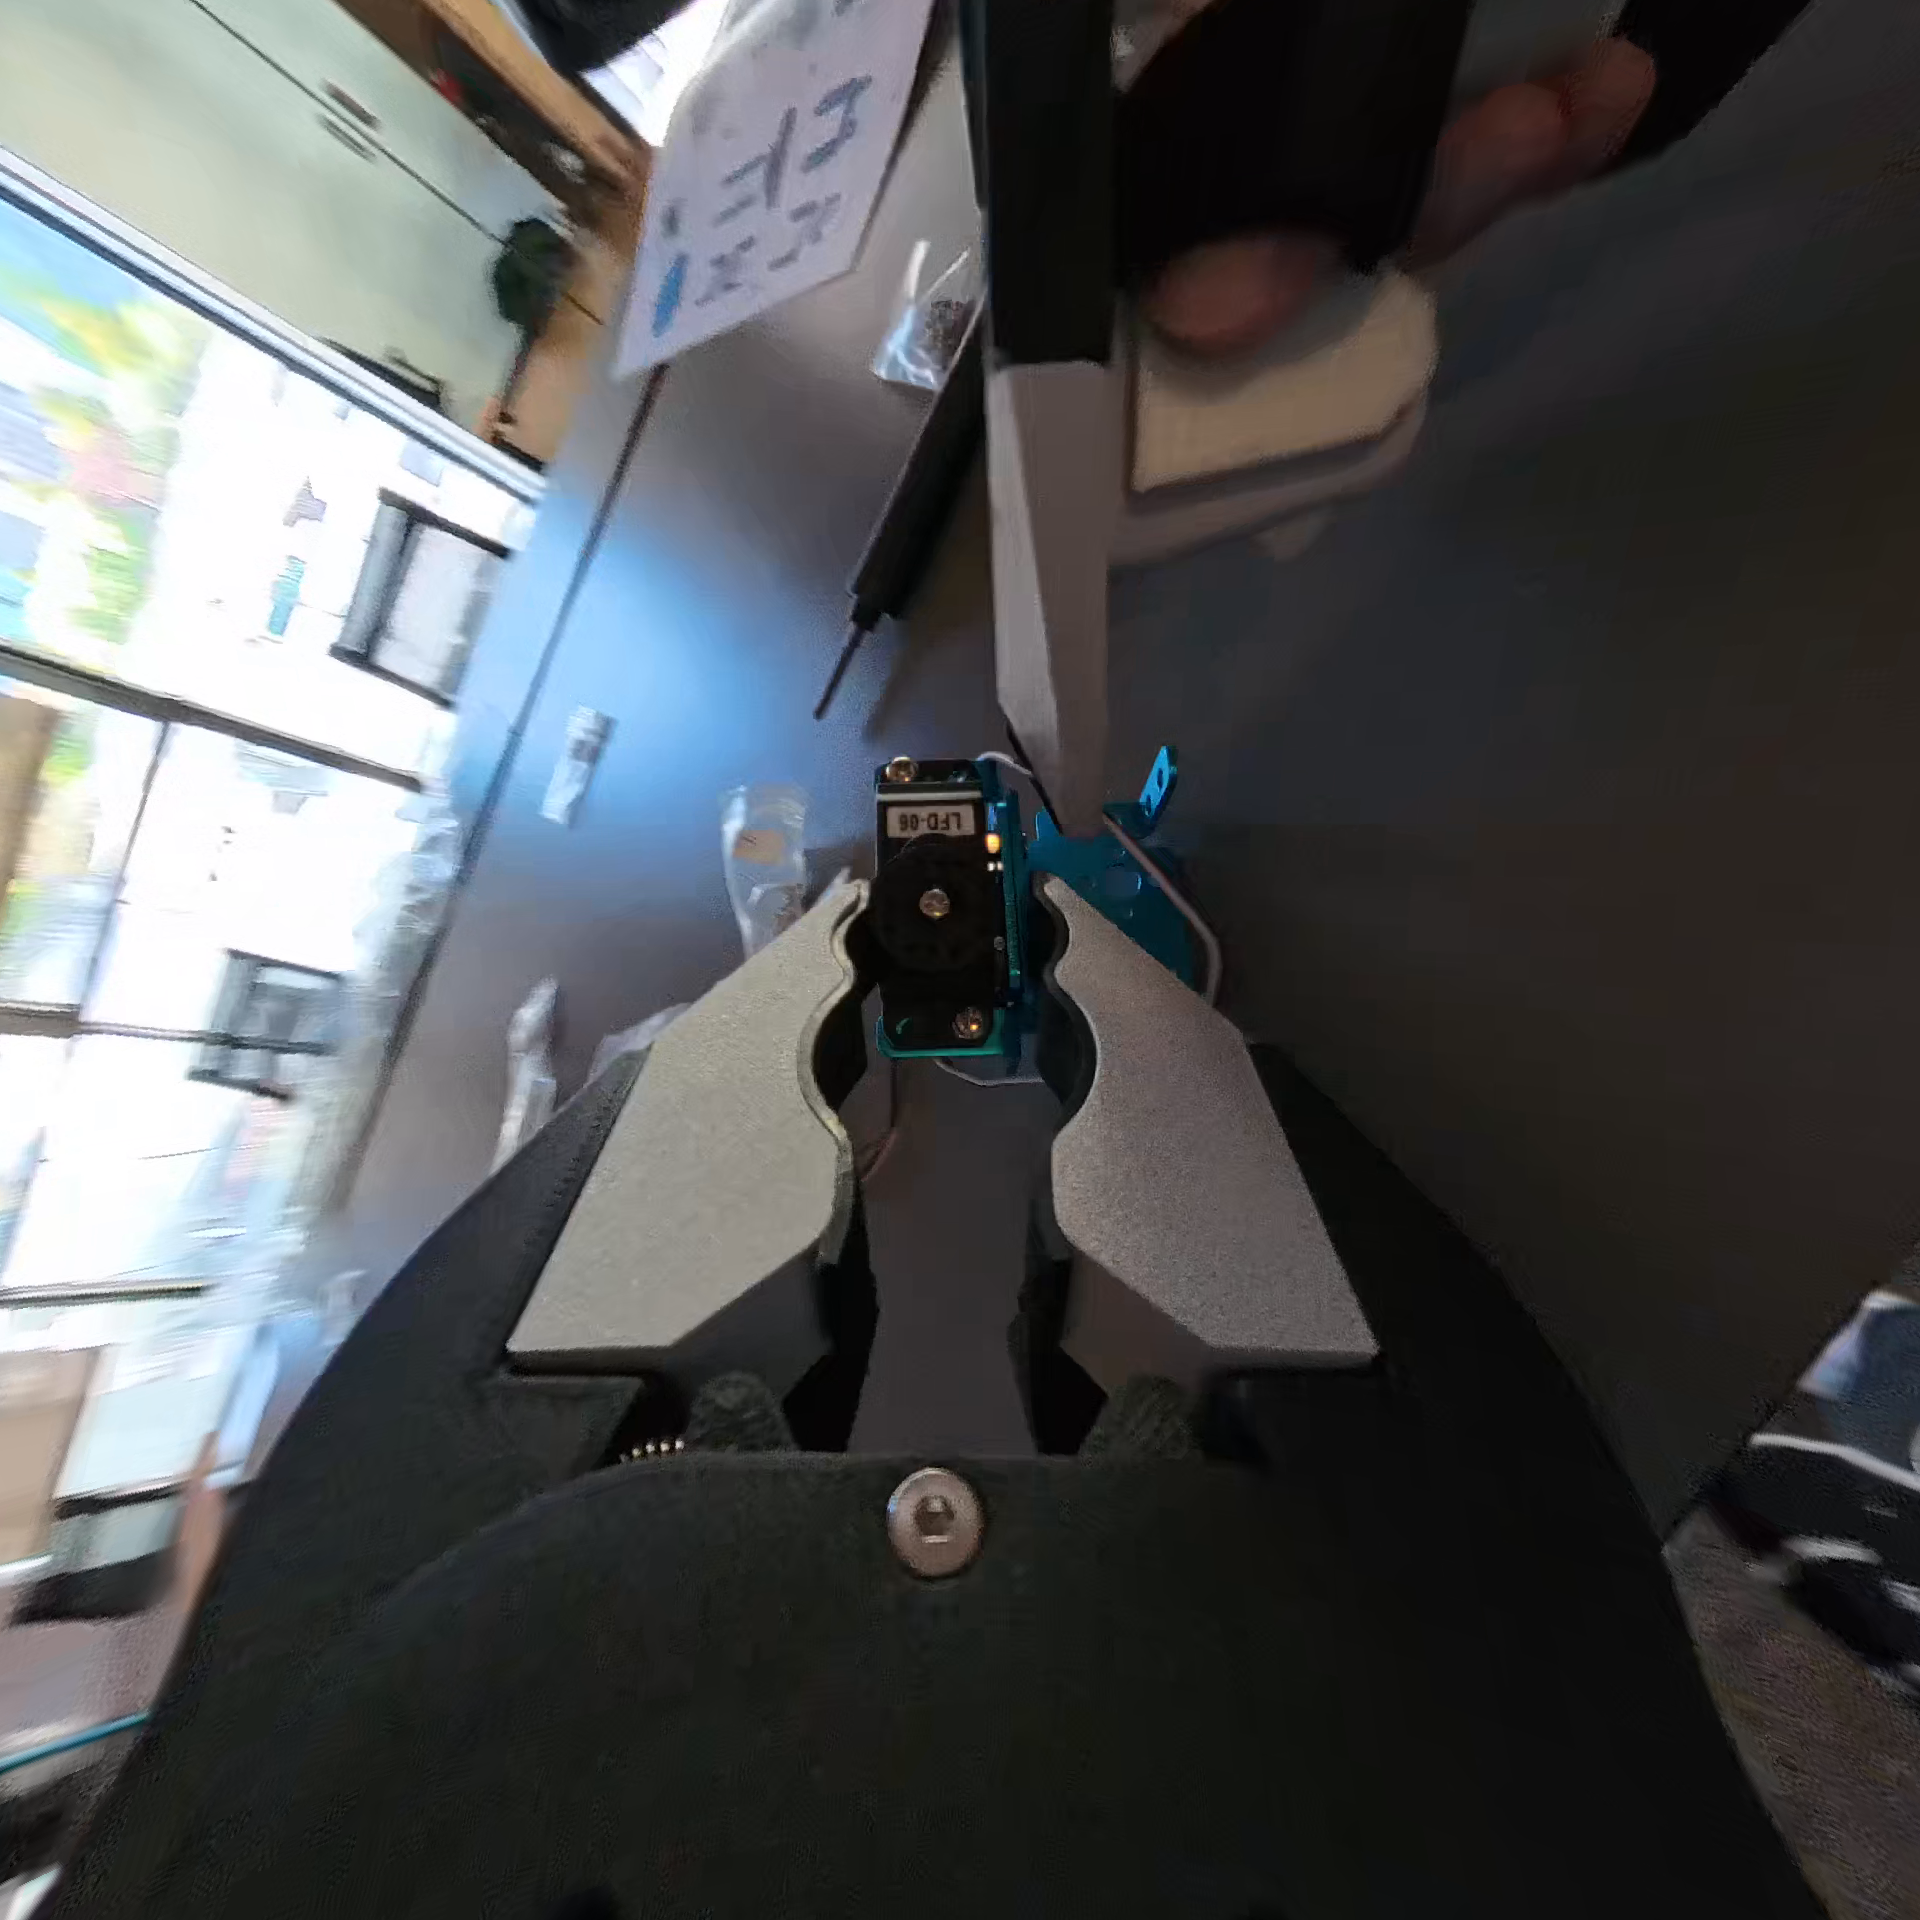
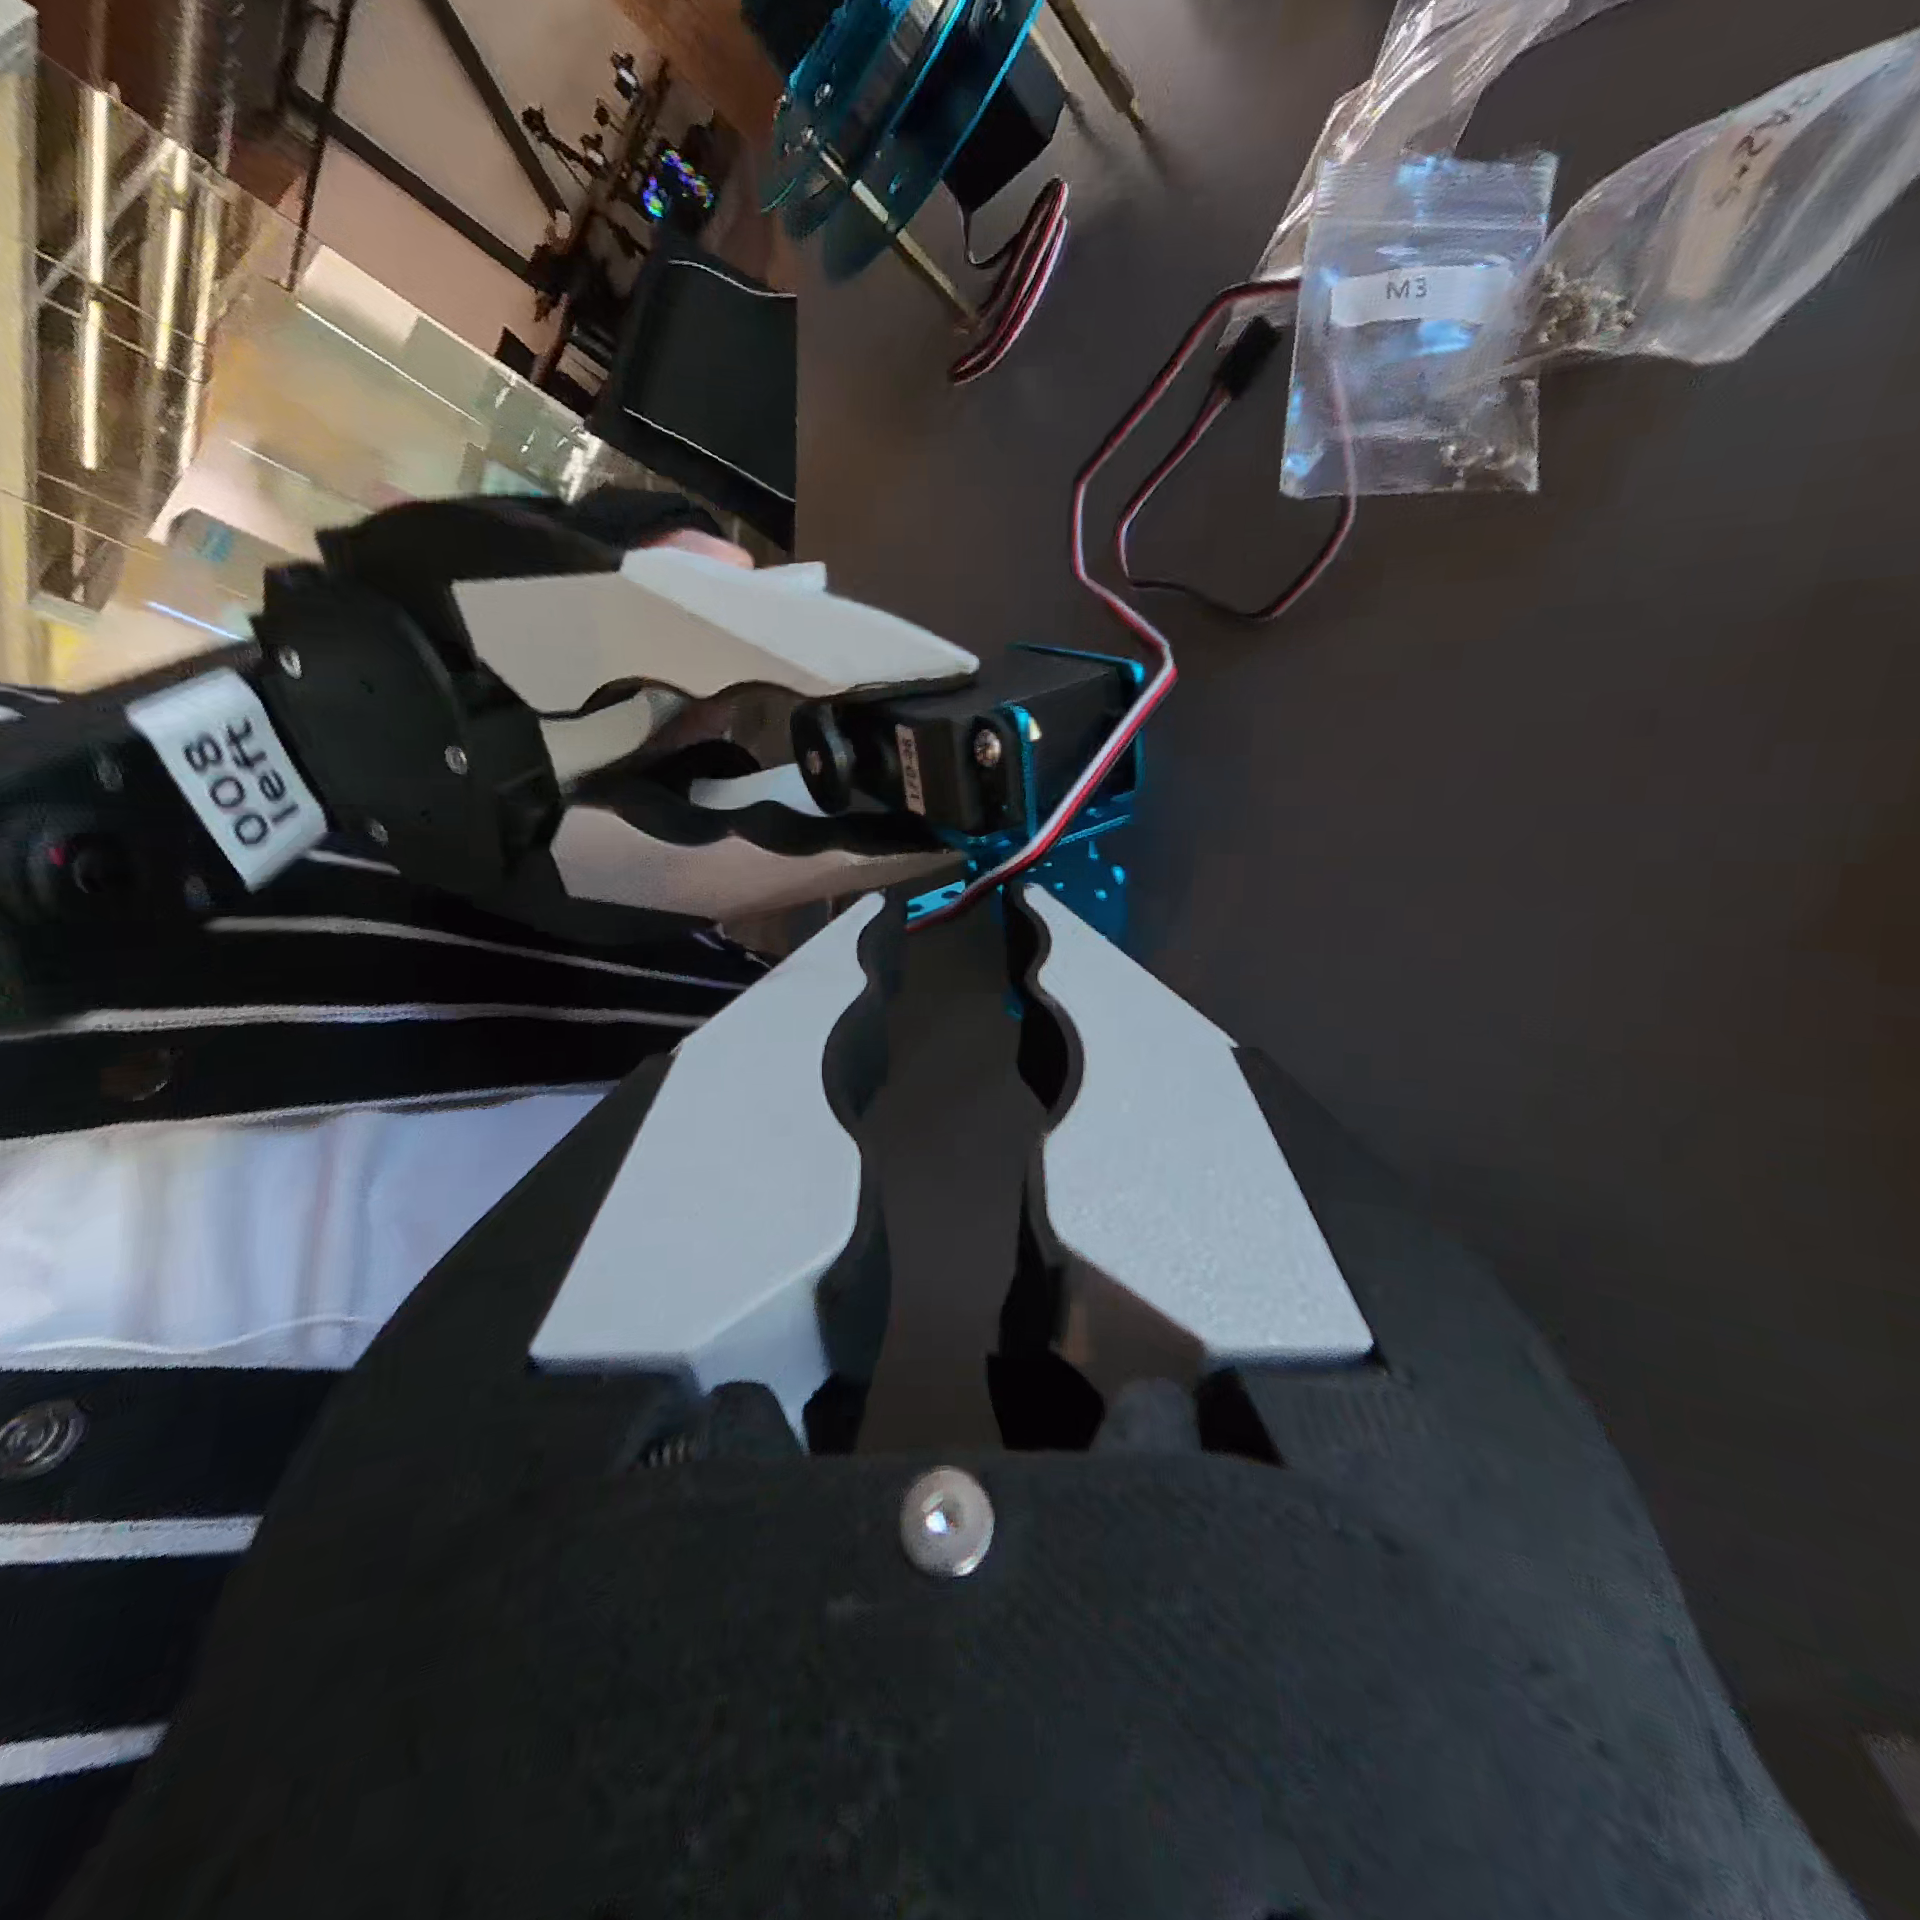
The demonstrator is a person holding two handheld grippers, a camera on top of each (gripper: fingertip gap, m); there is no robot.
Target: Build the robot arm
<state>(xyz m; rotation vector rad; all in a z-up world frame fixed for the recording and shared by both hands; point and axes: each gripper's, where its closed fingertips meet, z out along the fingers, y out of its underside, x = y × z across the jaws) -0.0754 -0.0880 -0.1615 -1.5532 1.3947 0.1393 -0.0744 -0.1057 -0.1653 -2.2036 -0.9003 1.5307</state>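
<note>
Servo, small black plastic block (image 1: 940,914) screwed into a blue anodised metal bracket (image 2: 1081,862), sits clamped between the left gripper (image 1: 951,914) fingers, held up off the dark tabletop (image 2: 1558,935). Right gripper (image 2: 951,935) is closed onto the bracket's lower blue flange; contact looks real but the grip depth is hard to judge. Red-white-black lead (image 2: 1143,582) trails from the servo to a black plug lying on the table beside clear zip bags of small hardware (image 2: 1413,322). Blue disc assembly (image 2: 883,114) lies farther back.

Handling, my read: light, rigid, smooth faces, so slip-prone. Grip the flat servo sides or bracket flanges, not the round output horn or the lead, which would snag or pull.
</note>
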